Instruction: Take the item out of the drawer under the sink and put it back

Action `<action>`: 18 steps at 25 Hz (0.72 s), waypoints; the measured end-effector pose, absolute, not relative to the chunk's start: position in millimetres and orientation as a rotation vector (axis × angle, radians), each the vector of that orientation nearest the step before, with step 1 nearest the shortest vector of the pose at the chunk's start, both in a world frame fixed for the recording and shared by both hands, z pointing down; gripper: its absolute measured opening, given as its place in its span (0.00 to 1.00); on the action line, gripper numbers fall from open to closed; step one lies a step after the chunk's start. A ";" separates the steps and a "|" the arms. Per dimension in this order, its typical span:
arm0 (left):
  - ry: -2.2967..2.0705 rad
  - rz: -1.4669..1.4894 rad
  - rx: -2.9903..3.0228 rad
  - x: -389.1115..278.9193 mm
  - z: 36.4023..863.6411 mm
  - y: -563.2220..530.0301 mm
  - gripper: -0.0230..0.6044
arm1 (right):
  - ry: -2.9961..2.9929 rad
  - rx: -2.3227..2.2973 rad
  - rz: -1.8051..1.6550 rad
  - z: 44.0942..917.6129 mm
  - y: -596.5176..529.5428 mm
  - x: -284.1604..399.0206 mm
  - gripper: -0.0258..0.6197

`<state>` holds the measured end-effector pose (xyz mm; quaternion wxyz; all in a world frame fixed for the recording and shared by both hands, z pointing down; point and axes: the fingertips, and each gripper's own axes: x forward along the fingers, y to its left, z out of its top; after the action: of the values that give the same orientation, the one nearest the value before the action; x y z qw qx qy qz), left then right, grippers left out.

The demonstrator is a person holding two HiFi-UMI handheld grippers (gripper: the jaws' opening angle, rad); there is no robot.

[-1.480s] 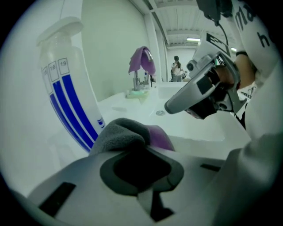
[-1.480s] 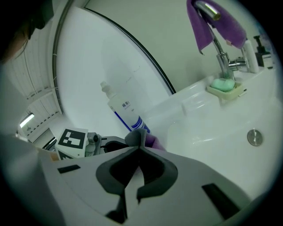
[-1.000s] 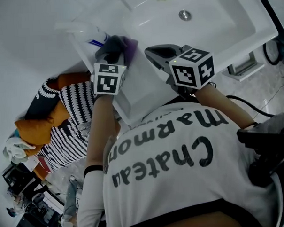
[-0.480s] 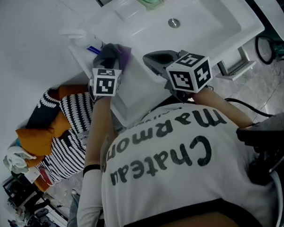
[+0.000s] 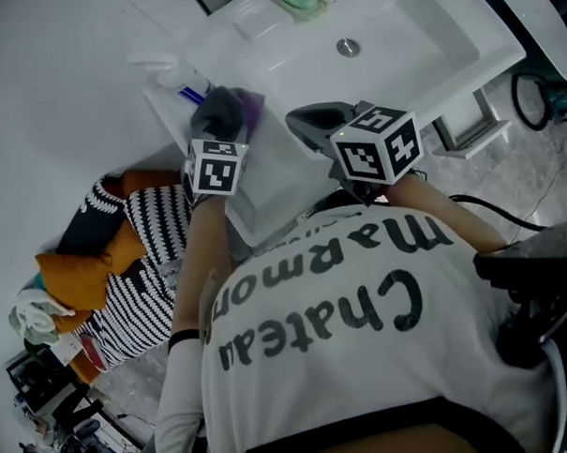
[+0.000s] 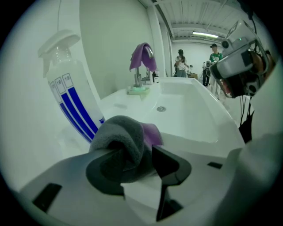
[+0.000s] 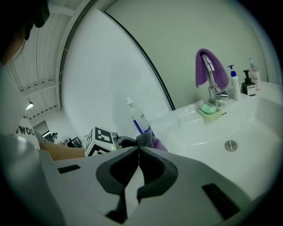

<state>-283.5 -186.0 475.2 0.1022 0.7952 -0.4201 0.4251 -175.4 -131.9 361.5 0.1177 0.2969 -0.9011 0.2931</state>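
- My left gripper [image 6: 131, 154] is sitting released right now. Its jaws have just been swinging wide open, and the rolled-up grey cloth [image 6: 117, 134] is sitting between them, leaning on the left jaw with no squeeze on it.
- A purple cloth [image 6: 153, 133] is peeking out from right behind the grey one, touching it.
- That bundle is sitting at the left front corner of the sink [image 6: 194, 119], just beside the spray bottle [image 6: 70, 95] with the blue stripes. I honestly can't tell what it's resting on underneath.
- My right gripper [image 7: 137, 152] is clenched on nothing, jaws meeting tip to tip. It's hovering by the sink's front edge, near the left one but not touching it.
- Farther back, a purple rag [image 6: 142, 56] is hanging over the tap [image 7: 212, 84], and a green soap [image 7: 207, 108] is lying in its dish by the tap's base.
- Down on the floor left of the sink, a pile of clothes [image 5: 134, 246], striped and orange, is lying around.
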 end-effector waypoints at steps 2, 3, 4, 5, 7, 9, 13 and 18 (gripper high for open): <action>-1.242 1.255 2.336 -283.9 472.1 -183.7 0.30 | -2.634 0.869 0.862 360.8 -130.9 -174.8 0.06; -1.249 1.256 2.336 -284.3 470.9 -182.9 0.30 | -2.633 0.868 0.866 360.4 -130.0 -174.4 0.06; -1.261 1.261 2.338 -285.3 470.1 -182.4 0.30 | -2.632 0.867 0.869 359.7 -128.9 -174.2 0.06; -1.275 1.266 2.338 -287.0 469.2 -181.6 0.30 | -2.632 0.867 0.871 358.5 -127.9 -174.2 0.06; -1.295 1.272 2.324 -290.4 465.5 -178.8 0.30 | -2.634 0.870 0.871 355.4 -128.0 -174.4 0.06; -1.312 1.271 2.321 -292.6 459.4 -178.6 0.30 | -2.636 0.875 0.873 351.7 -130.2 -173.6 0.06; -1.386 1.296 2.319 -294.9 448.0 -179.2 0.30 | -2.648 0.884 0.878 346.5 -130.4 -166.2 0.06; -1.497 1.231 2.347 -316.6 429.0 -155.3 0.30 | -2.669 0.896 0.858 342.9 -103.2 -182.1 0.06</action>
<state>-316.6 -155.3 429.0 0.0491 0.7701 -0.4913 0.4039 -182.1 -103.2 342.9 0.0989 0.3029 -0.9024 0.2901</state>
